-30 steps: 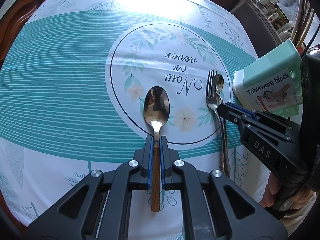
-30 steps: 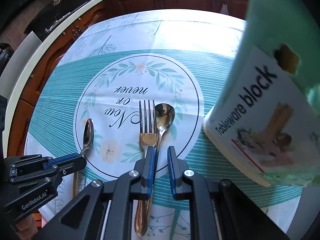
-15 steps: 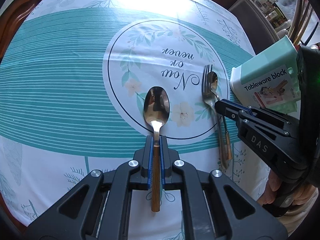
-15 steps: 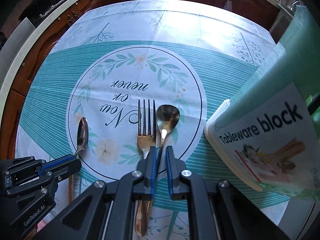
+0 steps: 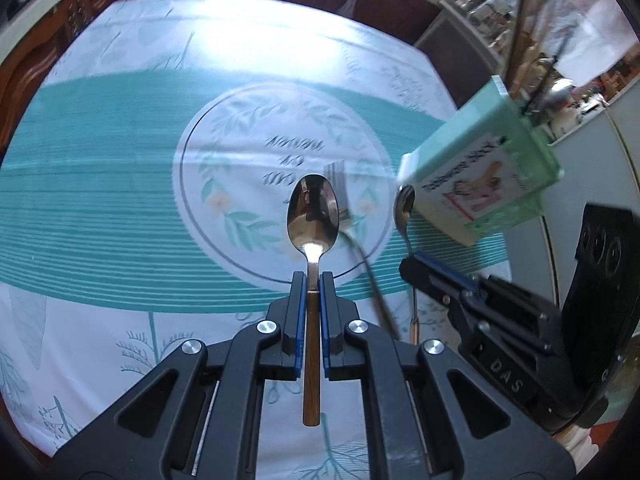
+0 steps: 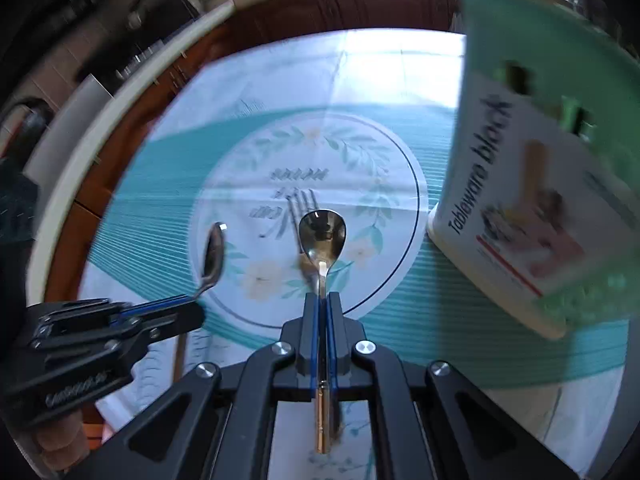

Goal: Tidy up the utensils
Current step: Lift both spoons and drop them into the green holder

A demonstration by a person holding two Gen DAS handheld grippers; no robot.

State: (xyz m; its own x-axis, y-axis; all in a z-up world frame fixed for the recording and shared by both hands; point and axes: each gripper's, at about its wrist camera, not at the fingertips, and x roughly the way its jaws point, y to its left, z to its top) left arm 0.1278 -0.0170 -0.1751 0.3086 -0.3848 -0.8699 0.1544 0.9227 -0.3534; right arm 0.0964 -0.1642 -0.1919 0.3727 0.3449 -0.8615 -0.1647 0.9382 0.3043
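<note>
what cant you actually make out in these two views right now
- Writing inside the cloth's ring: motion blur smears it in both views.
- Fork: blurred in both views; the small spoon in the right tongs covers its neck in the right view.
- Tableware block: top cut off by the right view's edge, slots smeared by blur.

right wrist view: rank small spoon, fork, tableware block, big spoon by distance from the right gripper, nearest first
1. small spoon: clamped in the right gripper, bowl straight ahead.
2. fork: on the cloth just behind the small spoon, slightly left.
3. big spoon and tableware block: too close to call. The big spoon sits left in the left gripper; the block stands right.
</note>
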